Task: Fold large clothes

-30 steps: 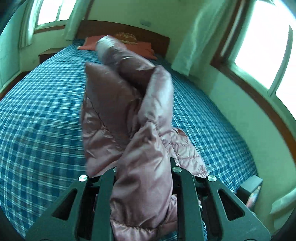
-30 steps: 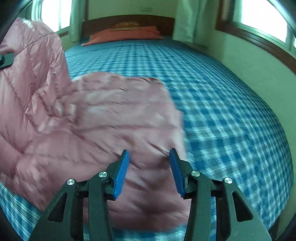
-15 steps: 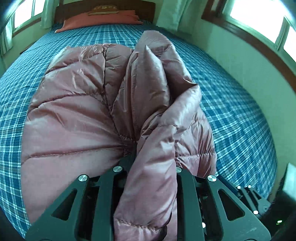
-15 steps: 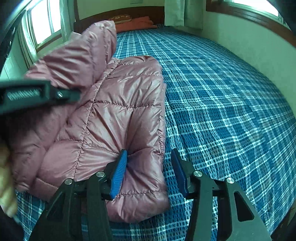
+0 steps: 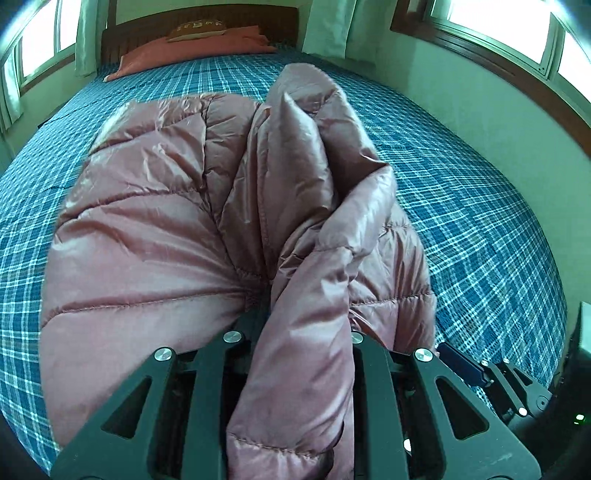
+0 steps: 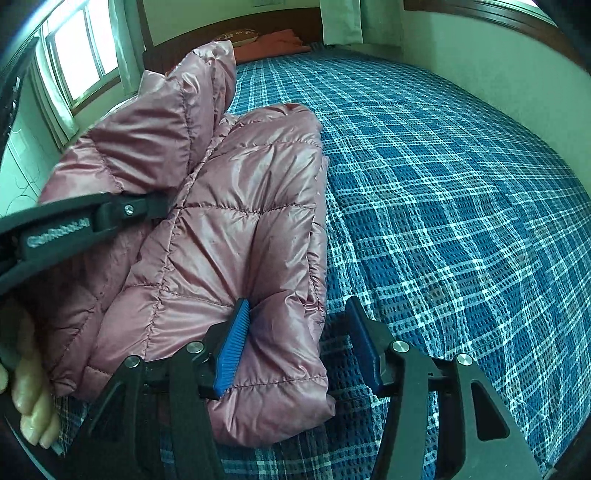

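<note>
A pink quilted puffer jacket [image 5: 147,229] lies on the blue plaid bed [image 5: 461,206]. My left gripper [image 5: 299,332] is shut on a bunched fold of the jacket, which drapes over its fingers and hides the tips. In the right wrist view the jacket [image 6: 229,236] lies at the left, and the left gripper [image 6: 110,214] holds a raised part of it. My right gripper [image 6: 299,339] is open, its blue pads [image 6: 232,347] straddling the jacket's near right corner, low over the bed [image 6: 443,206].
Orange pillows [image 5: 192,48] and a wooden headboard [image 5: 199,22] are at the far end. A wall with windows [image 5: 498,92] runs along the bed's right side. A hand [image 6: 26,406] holds the left gripper.
The jacket, first lifted and swinging, has come down and spread on the bed. My left gripper moved lower and closer to it. My right gripper settled over the jacket's corner, still open.
</note>
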A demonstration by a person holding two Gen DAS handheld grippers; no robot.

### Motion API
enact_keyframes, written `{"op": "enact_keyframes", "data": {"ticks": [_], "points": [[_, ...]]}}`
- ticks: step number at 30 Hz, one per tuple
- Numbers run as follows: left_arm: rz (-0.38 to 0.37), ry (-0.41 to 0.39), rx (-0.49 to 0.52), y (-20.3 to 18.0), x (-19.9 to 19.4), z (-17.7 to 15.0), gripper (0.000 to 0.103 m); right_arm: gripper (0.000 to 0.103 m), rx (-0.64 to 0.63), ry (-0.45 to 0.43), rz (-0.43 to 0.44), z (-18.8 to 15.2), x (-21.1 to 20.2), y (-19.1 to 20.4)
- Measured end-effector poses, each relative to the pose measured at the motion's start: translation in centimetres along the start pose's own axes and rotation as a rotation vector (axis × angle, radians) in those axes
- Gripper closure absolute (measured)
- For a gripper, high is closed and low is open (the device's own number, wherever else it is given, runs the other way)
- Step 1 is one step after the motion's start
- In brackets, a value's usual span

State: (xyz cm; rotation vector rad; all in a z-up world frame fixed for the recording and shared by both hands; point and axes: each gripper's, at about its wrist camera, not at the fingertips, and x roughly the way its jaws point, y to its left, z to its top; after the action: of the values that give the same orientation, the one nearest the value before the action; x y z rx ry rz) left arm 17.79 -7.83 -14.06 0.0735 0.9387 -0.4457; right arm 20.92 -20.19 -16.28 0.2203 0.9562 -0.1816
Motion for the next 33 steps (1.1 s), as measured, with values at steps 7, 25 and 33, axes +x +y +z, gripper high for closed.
{"op": "enact_keyframes", "data": {"ticks": [7,25,33], "points": [[-0.072,-0.082,-0.027,0.1,-5.2,0.1,0.055,0.049,0.014,0.006,-0.008,0.2,-0.2,-0.2],[-0.065,-0.220,-0.580,17.6,-11.7,-4.6,0.046,0.049,0.037,-0.063,-0.102,2.8,-5.2,-1.3],[-0.194,-0.186,-0.821,21.9,-9.1,-6.8,0.044,0.048,0.110,-0.106,-0.015,6.0,-6.3,-1.4]]}}
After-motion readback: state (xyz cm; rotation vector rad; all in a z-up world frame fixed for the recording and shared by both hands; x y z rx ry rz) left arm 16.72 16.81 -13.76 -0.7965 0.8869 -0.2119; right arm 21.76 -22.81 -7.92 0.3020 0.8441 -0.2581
